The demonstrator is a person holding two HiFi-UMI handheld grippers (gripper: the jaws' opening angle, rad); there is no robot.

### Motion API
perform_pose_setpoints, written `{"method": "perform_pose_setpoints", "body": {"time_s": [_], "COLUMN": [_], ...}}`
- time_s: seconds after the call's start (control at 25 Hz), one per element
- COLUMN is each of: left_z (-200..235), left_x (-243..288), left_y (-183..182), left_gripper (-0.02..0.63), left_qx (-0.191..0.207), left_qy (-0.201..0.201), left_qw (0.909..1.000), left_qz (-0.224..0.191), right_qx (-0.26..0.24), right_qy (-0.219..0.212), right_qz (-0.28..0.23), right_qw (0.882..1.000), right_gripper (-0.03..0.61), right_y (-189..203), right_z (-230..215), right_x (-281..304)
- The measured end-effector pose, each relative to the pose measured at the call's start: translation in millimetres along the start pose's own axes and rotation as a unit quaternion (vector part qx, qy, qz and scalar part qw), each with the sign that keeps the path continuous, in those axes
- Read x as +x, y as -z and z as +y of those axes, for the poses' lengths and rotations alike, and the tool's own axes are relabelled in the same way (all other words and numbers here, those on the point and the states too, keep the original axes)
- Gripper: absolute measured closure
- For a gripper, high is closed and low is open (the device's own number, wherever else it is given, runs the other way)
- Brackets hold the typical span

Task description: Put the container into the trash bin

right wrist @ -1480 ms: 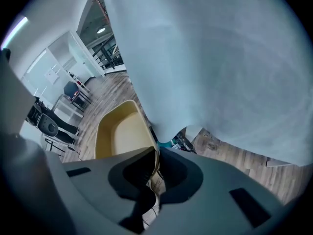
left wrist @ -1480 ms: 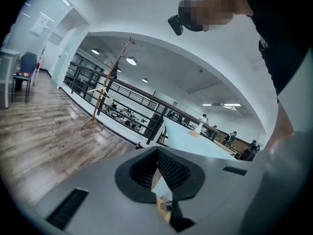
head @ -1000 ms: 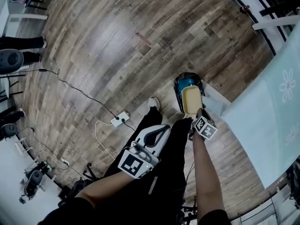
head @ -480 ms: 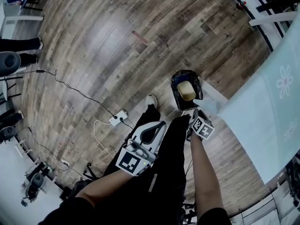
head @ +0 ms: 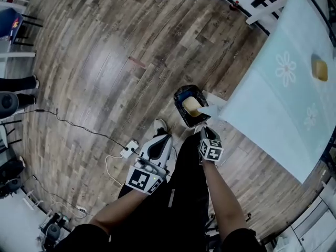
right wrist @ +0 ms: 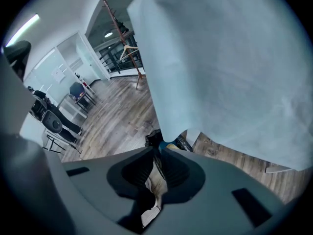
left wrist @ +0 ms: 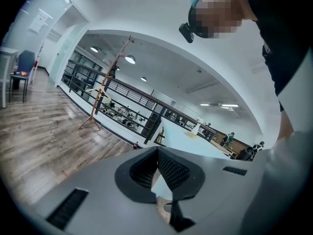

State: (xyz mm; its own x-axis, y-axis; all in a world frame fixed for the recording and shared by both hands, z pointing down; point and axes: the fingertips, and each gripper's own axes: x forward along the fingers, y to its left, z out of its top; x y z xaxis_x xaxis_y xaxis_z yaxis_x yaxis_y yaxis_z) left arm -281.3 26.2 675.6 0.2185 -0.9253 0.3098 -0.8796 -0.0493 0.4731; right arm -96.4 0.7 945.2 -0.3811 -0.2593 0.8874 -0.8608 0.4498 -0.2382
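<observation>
The container (head: 192,106) lies in the bin (head: 179,97), which stands on the floor (head: 105,62) at the corner of the surface (head: 273,104). The right tongs (head: 206,132), at the bin's 5 o'clock, are a narrow slit apart and empty. The left tongs (head: 161,138), at 7 o'clock, are closed on nothing.

From where I stand, the pale yellow container (head: 191,106) lies tilted inside the trash bin (head: 180,97), filling much of its opening. The trash bin is small and dark with a black liner. It stands upright on the wooden floor (head: 105,62), just beside the tabletop (head: 273,98) at its near corner.
</observation>
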Motion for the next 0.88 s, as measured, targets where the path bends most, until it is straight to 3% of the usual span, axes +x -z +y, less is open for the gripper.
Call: {"method": "perform_pose_setpoints", "body": {"time_s": [0.16, 0.44, 0.64, 0.88], "left_z": [-13.5, -64.5, -123.1, -204.5], "left_x": [-6.2, -4.5, -1.8, 22.6], "left_y": [-23.7, -71.5, -80.8, -71.2], "left_gripper": [0.6, 0.6, 0.6, 0.6], "left_qx": [0.001, 0.079, 0.103, 0.142], "left_qy": [0.017, 0.09, 0.135, 0.184], "left_qw": [0.9998, 0.9926, 0.9847, 0.9705], "left_qz": [0.009, 0.021, 0.04, 0.066], "right_qx": [0.02, 0.084, 0.126, 0.139], "right_qy": [-0.016, -0.016, -0.012, 0.041], "right_qz": [-0.039, -0.133, -0.177, -0.257], "right_qw": [0.999, 0.987, 0.976, 0.956], "right_gripper": [0.526, 0.536, 0.538, 0.543], "right_y": [-14.7, -47.1, -48.2, -56.5], "right_z": [21.1, 32.9, 17.4, -41.0], "right_x": [-58.4, -175.2, -253.3, -336.9]}}
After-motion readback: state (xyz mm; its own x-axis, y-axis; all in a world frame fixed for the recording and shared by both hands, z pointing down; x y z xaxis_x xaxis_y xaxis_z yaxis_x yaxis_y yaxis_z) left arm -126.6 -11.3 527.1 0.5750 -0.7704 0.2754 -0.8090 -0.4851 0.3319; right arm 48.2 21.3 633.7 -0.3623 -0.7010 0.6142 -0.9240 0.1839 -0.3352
